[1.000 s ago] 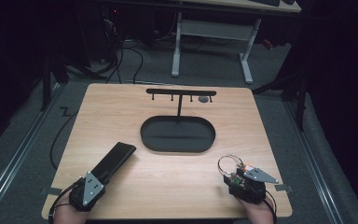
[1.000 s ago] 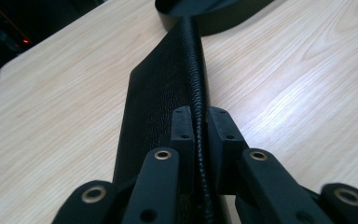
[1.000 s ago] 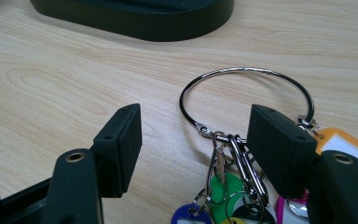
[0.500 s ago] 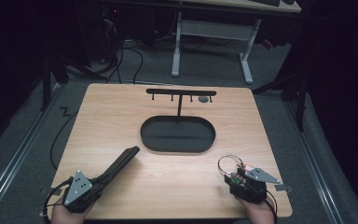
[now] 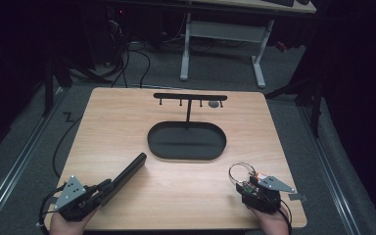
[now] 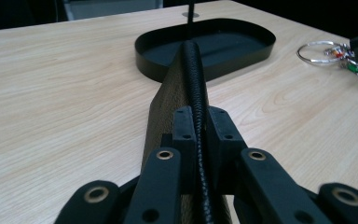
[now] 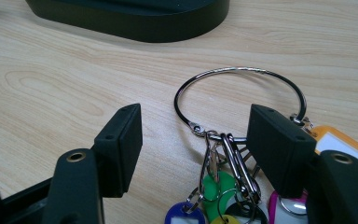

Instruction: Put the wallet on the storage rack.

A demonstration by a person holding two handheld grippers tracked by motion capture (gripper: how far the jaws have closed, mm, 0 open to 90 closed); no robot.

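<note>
A black leather wallet (image 5: 127, 174) stands on its edge near the table's front left, its far end pointing at the oval black tray (image 5: 152, 142). My left gripper (image 5: 105, 188) is shut on the wallet's near end; in the left gripper view the stitched edge (image 6: 193, 74) runs up between the jaws of the left gripper (image 6: 199, 123). At the front right lies a steel key ring (image 5: 241, 170) with coloured tags. My right gripper (image 7: 196, 128) is open, its jaws on either side of the ring's (image 7: 242, 72) clips, the left jaw well apart from them.
A black T-shaped hook rack (image 5: 190, 96) rises from the tray's far side, with a small grey thing (image 5: 214, 104) at one hook. The tray's wall (image 7: 135, 18) lies just beyond the keys. Bare wood stretches between the two grippers.
The left hand has rolled, turning the wallet from lying flat to standing on its edge, and has drawn back slightly to the left. The right gripper and keys have not moved.
</note>
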